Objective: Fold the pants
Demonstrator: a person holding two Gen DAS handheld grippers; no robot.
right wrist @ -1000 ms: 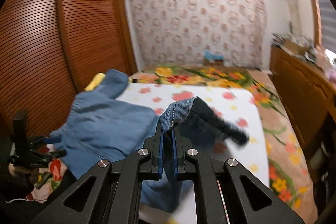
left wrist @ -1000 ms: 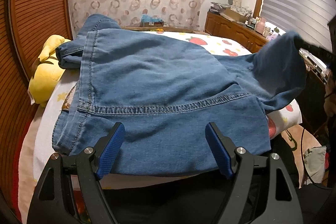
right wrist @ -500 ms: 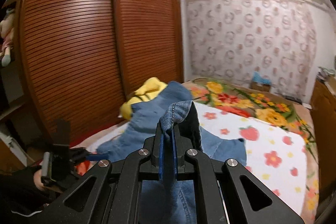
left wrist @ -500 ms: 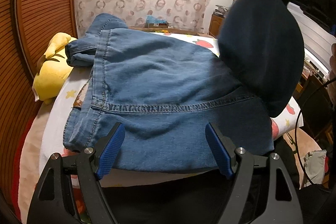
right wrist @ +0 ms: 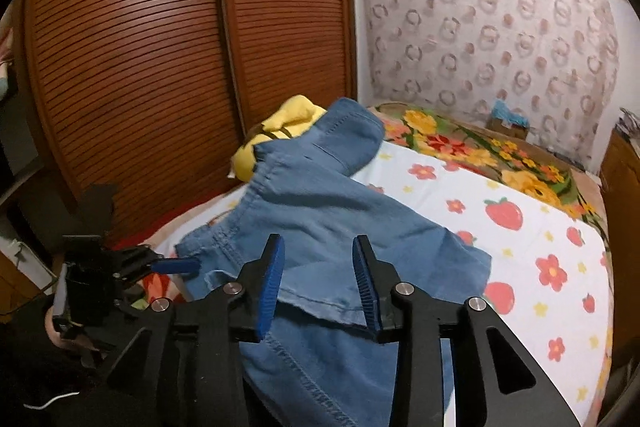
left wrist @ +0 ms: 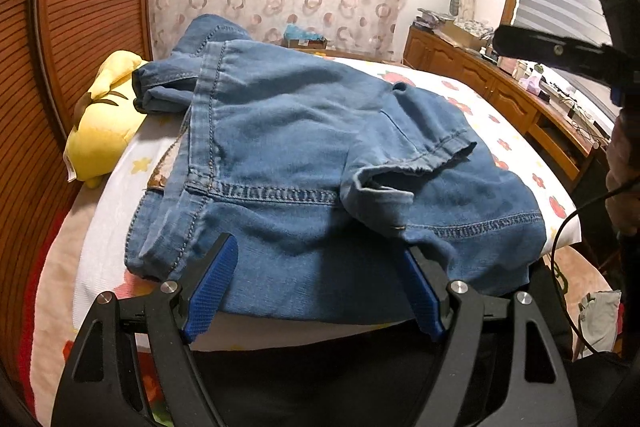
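Lying on the bed: the jeans [left wrist: 304, 163] are spread on the flowered sheet [right wrist: 520, 243], with one leg end folded over the top.
Left gripper [left wrist: 316, 291]: its jaws stand wide apart, just above the near edge of the jeans, holding nothing.
Right gripper [right wrist: 319, 283]: its jaws are opening; the folded hem shows between the blue pads [right wrist: 272, 279], but they do not press on it.
Yellow plush toy [left wrist: 100, 131]: beside the jeans, against the wooden wardrobe [right wrist: 160, 47].
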